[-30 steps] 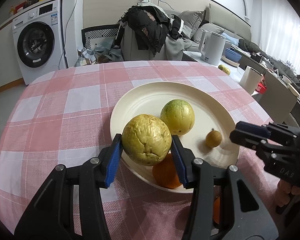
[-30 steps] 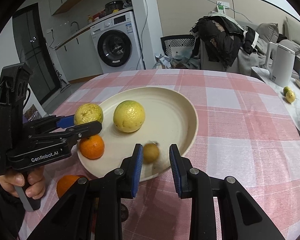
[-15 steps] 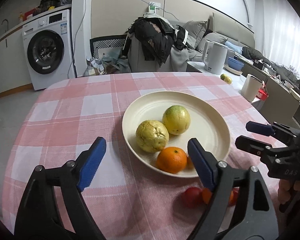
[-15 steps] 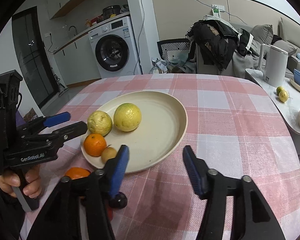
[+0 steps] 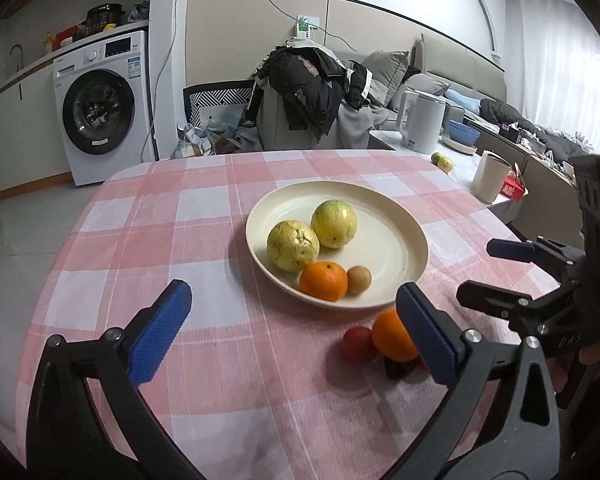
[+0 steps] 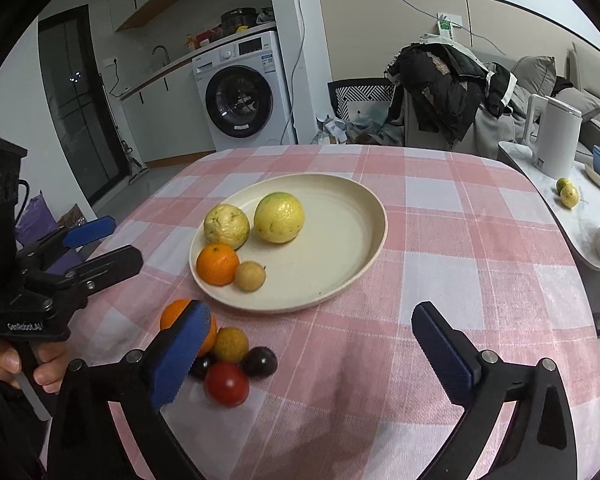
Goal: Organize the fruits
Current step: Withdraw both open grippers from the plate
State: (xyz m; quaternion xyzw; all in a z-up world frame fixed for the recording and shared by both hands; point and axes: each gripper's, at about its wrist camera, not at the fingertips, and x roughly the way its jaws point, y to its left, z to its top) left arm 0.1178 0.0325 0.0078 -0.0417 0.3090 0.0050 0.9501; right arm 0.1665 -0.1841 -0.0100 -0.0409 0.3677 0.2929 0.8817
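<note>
Now both claws, left claw and right claw, are opening empty, short of the plate of fruit.

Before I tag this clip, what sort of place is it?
Most likely a lived-in home, an open room combining laundry corner and lounge: a washing machine under a counter with a tap, a sofa behind a clothes-draped chair, and a checked-cloth dining table holding a fruit plate.

The right gripper's finger partly hides the loose orange and a dark fruit.
</note>
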